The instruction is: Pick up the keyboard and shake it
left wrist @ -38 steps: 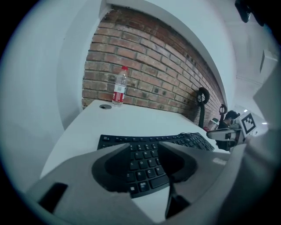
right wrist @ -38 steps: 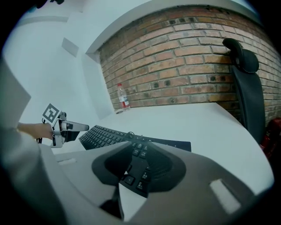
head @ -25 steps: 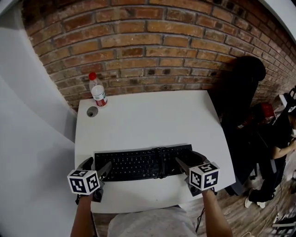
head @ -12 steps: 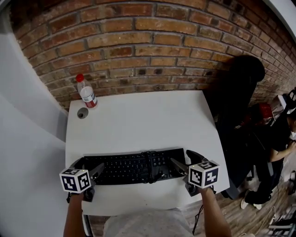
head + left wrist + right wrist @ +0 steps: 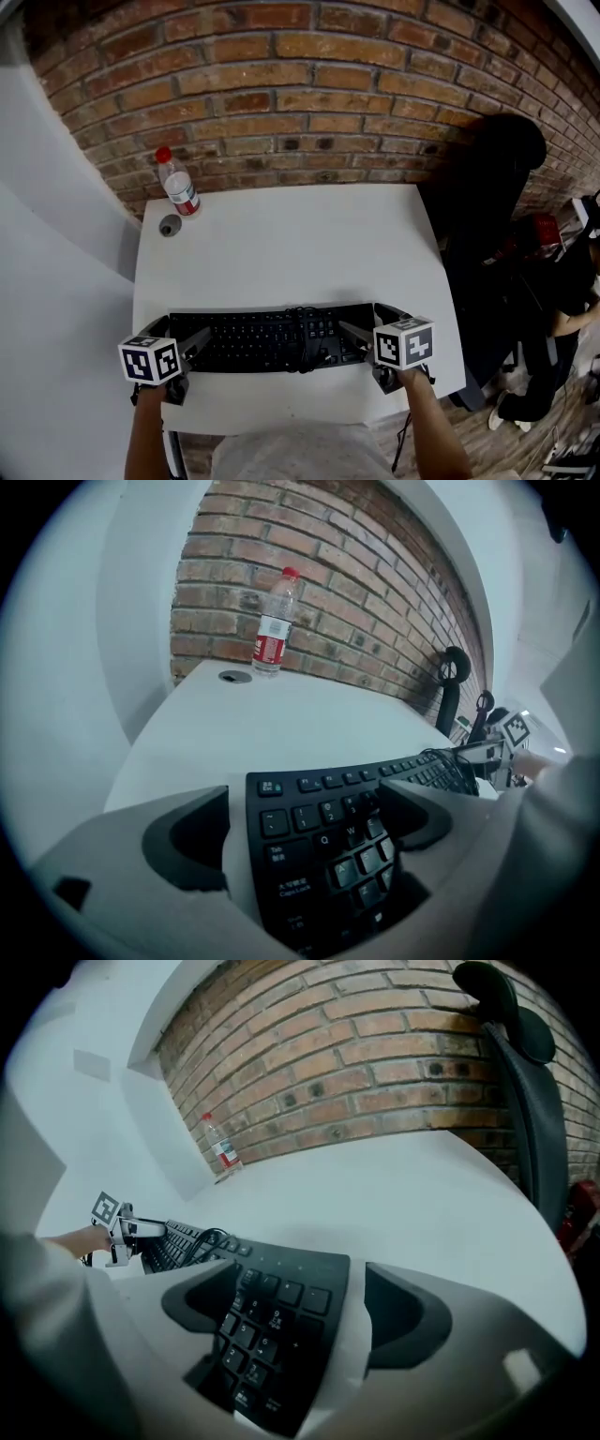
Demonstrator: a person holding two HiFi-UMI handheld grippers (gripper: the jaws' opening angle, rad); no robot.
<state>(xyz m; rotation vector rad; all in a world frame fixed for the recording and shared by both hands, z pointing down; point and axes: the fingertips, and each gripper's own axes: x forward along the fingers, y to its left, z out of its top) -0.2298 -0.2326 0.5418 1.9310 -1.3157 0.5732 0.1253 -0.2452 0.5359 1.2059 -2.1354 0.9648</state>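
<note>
Dim, even indoor light, soft shadows, heavy fisheye bending with dark vignetted corners

In the head view you cannot read the legends on the keyboard (image 5: 272,339) or the label on the bottle (image 5: 176,187) at upper left: both are too small. A person (image 5: 562,300) is cut off at the right edge, and your forearms (image 5: 150,436) at the bottom edge.

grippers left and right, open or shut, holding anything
Left gripper: open, jaws just opened wider; left end of the keyboard between them, ungripped.
Right gripper: open, jaws just opened wider; its right end between them, ungripped.
</note>
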